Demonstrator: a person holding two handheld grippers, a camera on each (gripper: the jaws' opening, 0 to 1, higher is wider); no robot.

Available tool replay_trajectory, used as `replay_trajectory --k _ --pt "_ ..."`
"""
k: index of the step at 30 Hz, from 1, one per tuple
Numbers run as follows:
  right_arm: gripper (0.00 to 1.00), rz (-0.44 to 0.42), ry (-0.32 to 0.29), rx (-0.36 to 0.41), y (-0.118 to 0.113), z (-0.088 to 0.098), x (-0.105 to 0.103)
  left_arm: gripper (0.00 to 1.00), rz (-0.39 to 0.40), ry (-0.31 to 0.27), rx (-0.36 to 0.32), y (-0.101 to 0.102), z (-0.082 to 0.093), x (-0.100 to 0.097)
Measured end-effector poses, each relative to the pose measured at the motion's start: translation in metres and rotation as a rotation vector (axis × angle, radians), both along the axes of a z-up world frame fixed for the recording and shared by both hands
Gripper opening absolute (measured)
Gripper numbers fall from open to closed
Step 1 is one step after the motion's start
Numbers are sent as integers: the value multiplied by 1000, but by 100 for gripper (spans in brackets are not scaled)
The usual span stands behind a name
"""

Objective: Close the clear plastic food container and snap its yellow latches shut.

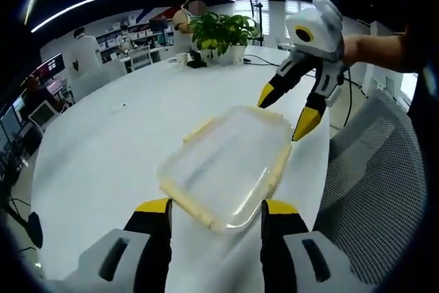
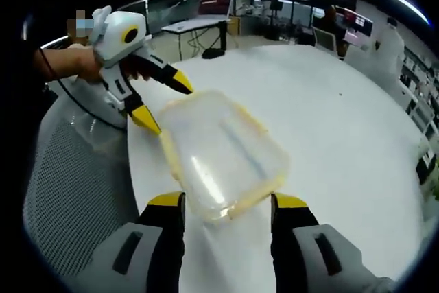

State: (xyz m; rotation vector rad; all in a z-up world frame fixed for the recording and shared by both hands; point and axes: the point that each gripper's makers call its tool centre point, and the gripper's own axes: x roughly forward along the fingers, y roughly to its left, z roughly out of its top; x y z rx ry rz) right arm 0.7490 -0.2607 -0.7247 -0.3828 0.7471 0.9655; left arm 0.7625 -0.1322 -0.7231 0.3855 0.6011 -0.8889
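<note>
1 clear plastic food container [image 1: 226,166] lies on the white table [image 1: 103,149] between the 2 claws, lid on, nothing visible inside. The left gripper [image 1: 217,212] stands wide, its near edge between the jaws. The right gripper [image 2: 227,205] is wide at the opposite end. Pale yellow latches [image 1: 278,162] line the rim; their count is unclear
</note>
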Motion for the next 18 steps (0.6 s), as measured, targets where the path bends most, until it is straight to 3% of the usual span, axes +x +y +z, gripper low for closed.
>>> replay_trajectory --k 18 --pt "47 -9 -12 -10 4 0 33 46 4 3 6 4 0 34"
